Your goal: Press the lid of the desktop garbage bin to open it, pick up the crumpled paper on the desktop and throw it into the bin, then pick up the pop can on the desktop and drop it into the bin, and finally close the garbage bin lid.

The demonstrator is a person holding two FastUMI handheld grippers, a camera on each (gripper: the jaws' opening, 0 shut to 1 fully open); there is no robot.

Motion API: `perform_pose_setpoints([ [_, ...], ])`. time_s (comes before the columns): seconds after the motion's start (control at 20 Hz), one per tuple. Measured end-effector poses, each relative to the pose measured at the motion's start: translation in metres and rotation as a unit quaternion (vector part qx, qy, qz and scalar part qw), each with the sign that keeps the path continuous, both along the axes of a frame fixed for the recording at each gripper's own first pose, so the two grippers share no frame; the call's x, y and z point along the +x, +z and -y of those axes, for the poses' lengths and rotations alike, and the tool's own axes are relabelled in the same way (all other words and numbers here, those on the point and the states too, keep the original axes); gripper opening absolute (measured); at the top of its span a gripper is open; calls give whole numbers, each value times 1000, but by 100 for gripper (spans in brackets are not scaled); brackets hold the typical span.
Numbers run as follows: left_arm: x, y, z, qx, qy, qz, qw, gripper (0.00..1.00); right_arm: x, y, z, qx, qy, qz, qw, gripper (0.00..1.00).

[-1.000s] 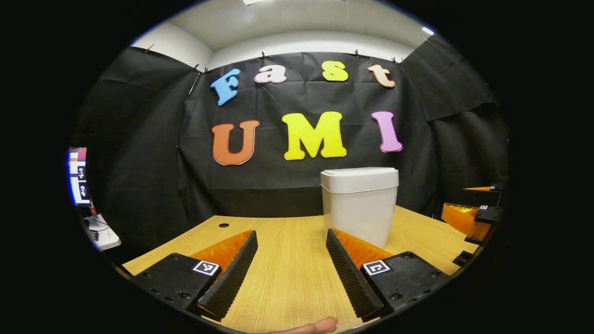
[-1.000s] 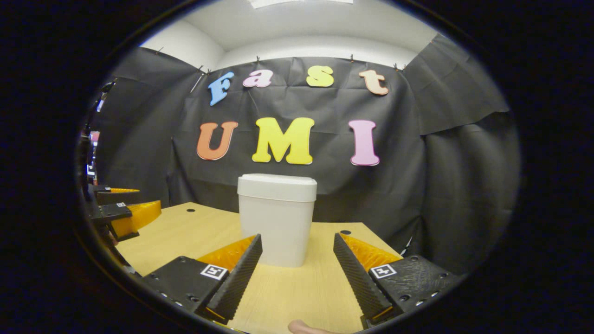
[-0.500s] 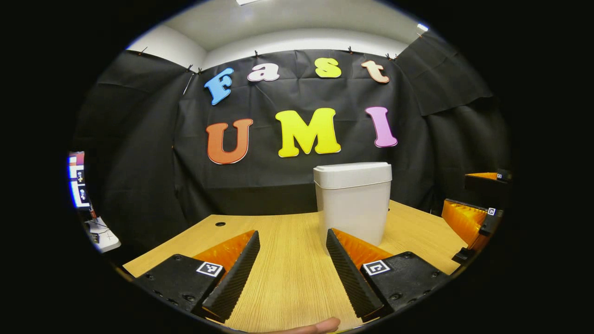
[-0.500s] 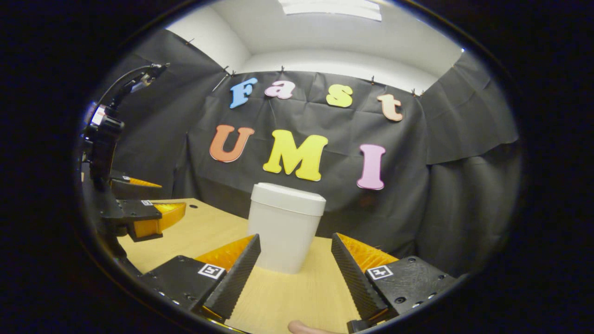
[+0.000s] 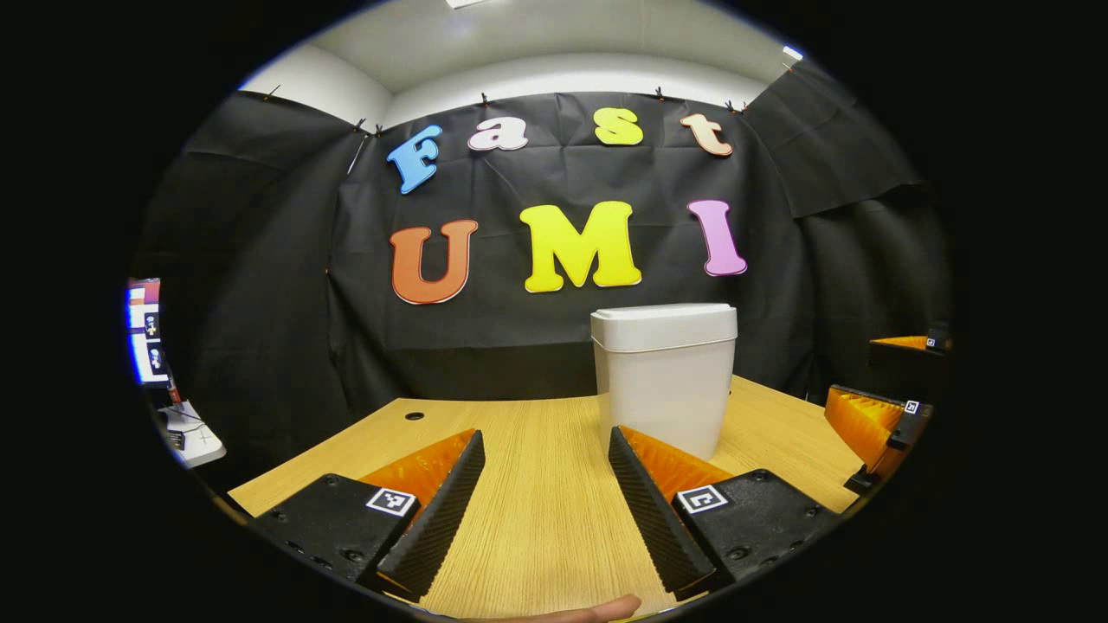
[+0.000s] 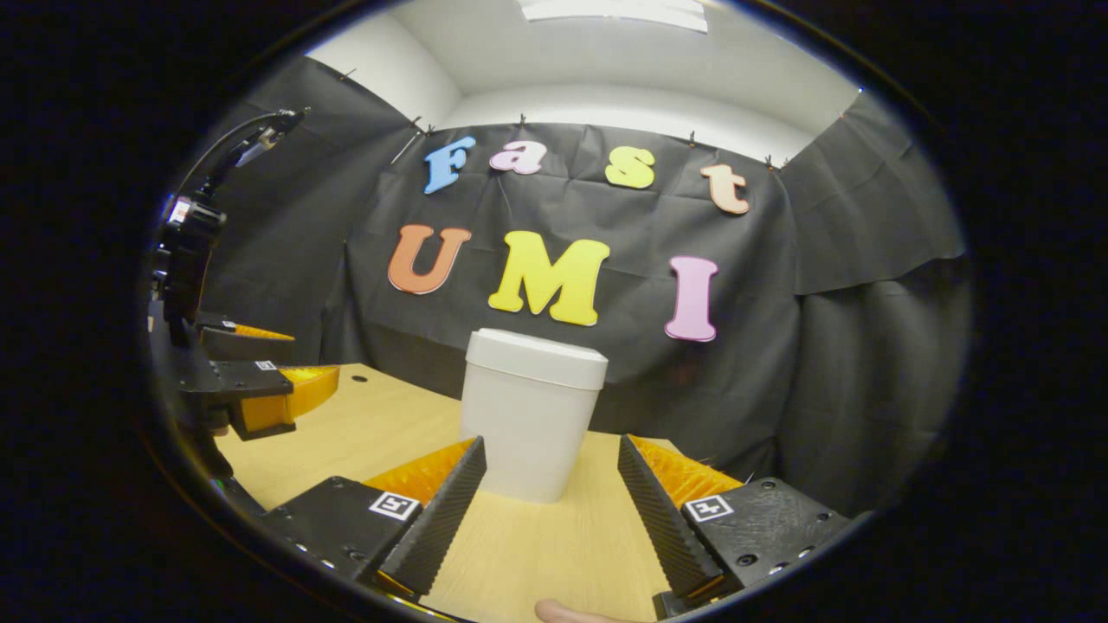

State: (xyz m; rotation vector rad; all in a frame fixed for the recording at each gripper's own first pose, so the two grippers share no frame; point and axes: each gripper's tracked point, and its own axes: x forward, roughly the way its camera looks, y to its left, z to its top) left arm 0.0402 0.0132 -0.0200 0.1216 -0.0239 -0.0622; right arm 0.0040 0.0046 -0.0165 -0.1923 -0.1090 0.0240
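A white desktop bin point(image 5: 665, 394) stands on the wooden table point(image 5: 528, 528) with its lid point(image 5: 664, 323) down. My left gripper point(image 5: 545, 435) hovers low over the table, open and holding nothing, with the bin just beyond its right finger. In the right gripper view the same bin point(image 6: 528, 433) rises behind the gap of my right gripper point(image 6: 551, 443), which is open and holding nothing. The right gripper point(image 5: 874, 420) appears at the far right of the left gripper view, the left gripper point(image 6: 260, 394) at the far left of the right gripper view. Both stand apart from the bin.
A cable hole point(image 5: 415, 416) marks the table's back left part. Black cloth walls close in the back and sides. A lit screen point(image 5: 144, 329) glows past the left edge. A fingertip point(image 5: 606, 611) shows at the bottom of the left gripper view.
The right gripper tilted up and swung slightly, so the bin sits lower and more centred between its fingers. The left gripper barely shifted. Both stay open; the lid stays down.
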Motion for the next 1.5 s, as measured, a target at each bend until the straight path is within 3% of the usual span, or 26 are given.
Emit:
perform_pose_setpoints([
  [1.5, -4, 5, 6, 0, -4, 17, 1000, 93, 10, -13, 21, 37, -15, -24, 999, 95],
])
